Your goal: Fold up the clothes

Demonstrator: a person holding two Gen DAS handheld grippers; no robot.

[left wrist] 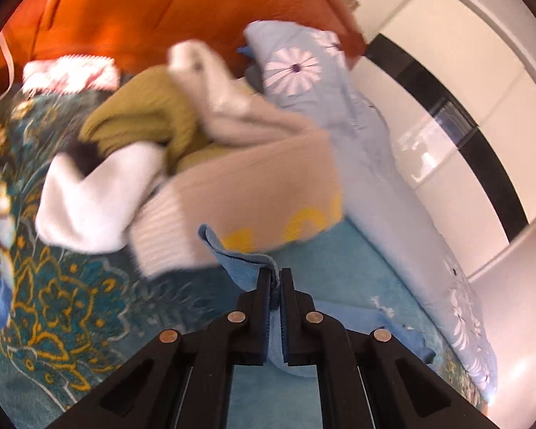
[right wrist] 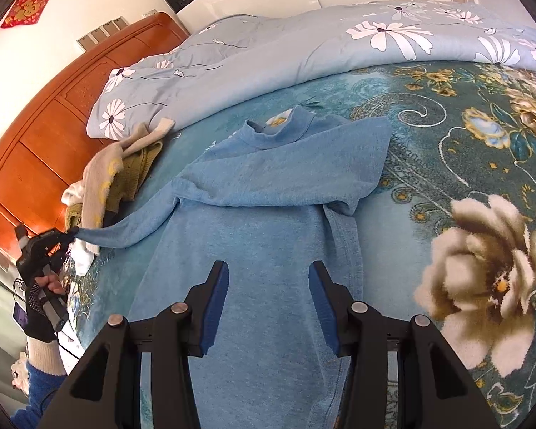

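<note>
A light blue long-sleeved top [right wrist: 261, 236] lies flat on the teal flowered bedspread [right wrist: 446, 150], collar [right wrist: 282, 127] away from me. One sleeve is folded across the chest; the other sleeve [right wrist: 125, 232] stretches out to the left. My left gripper [left wrist: 275, 279] is shut on that sleeve's cuff [left wrist: 239, 254], and the same gripper [right wrist: 66, 237] shows in the right wrist view at the bed's left side, held by a gloved hand [right wrist: 41, 304]. My right gripper [right wrist: 269, 279] hovers open above the top's lower body, nothing between its fingers.
A pile of other clothes [left wrist: 182, 150], beige, olive and white, lies by the orange wooden headboard [left wrist: 160, 3]. A pale blue daisy-print quilt [right wrist: 303, 53] runs along the bed's far side. White wardrobe doors [left wrist: 464, 71] stand beyond it.
</note>
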